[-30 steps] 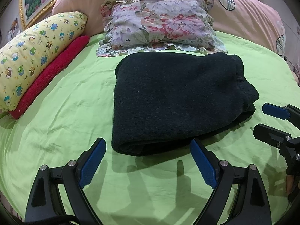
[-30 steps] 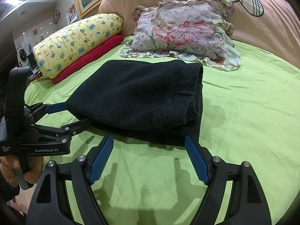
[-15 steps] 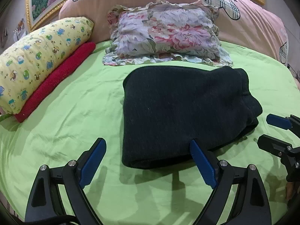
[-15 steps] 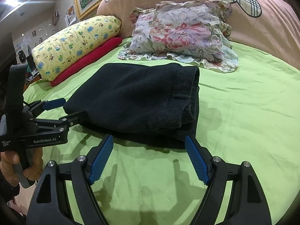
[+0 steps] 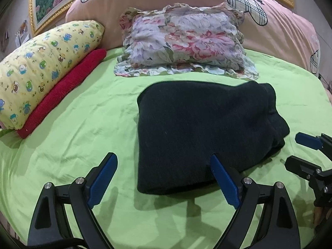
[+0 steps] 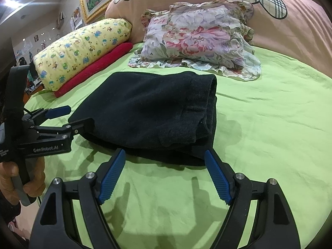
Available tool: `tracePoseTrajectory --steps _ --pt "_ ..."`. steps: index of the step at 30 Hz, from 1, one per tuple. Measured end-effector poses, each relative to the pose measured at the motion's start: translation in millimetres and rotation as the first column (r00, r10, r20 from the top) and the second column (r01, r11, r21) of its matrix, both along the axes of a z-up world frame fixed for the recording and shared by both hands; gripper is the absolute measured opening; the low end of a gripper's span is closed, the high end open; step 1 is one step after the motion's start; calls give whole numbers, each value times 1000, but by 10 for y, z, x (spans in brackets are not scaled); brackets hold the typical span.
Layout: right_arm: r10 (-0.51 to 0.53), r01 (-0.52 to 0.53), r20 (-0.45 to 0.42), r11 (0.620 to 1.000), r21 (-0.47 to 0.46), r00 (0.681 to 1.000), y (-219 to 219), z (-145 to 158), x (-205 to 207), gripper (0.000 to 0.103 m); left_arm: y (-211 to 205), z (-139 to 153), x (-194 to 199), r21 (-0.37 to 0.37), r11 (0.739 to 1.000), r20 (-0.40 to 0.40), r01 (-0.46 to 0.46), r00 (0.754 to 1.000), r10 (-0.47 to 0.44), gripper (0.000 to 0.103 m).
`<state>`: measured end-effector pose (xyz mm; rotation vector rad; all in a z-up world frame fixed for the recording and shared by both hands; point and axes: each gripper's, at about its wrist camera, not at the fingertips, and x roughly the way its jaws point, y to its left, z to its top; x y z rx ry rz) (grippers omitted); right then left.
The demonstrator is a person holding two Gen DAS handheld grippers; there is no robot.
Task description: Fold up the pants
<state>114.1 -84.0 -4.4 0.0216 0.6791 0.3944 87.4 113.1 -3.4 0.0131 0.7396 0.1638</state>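
The dark, soft fleece pants [image 5: 199, 132] lie folded into a thick, flat bundle in the middle of the bed, on the light green bed sheet [image 5: 83, 128]. They sit just in front of the flowery frilled pillow [image 5: 182, 41]. A yellow cartoon-print pillow [image 5: 41, 70] and a red rolled towel [image 5: 62, 91] are off to one side, well apart from the pants.

The left hand-held gripper [image 5: 164, 178] is wide open with nothing in it. It hangs just above the near edge of the bundle. The right hand-held gripper [image 6: 164, 176] is wide open and empty too, close to the near edge at the open end of the fold.

The fold looks nearly done, maybe all done. Here is what could go wrong. The open end [image 6: 209, 124] has loose layers stacked up. If a finger catches only the top layer, the bundle could peel open. The fleece is thick and springy, so a hard push on the near edge could slide the whole bundle across the smooth sheet. If both hand-held grippers go for the same edge, they could bump, as they are close together.
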Motion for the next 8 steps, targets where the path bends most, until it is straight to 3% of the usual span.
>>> tracePoseTrajectory --steps 8 --pt "-21 21 -6 1000 -8 1000 20 -22 27 79 -55 -14 46 6 1000 -21 1 1000 -1 92"
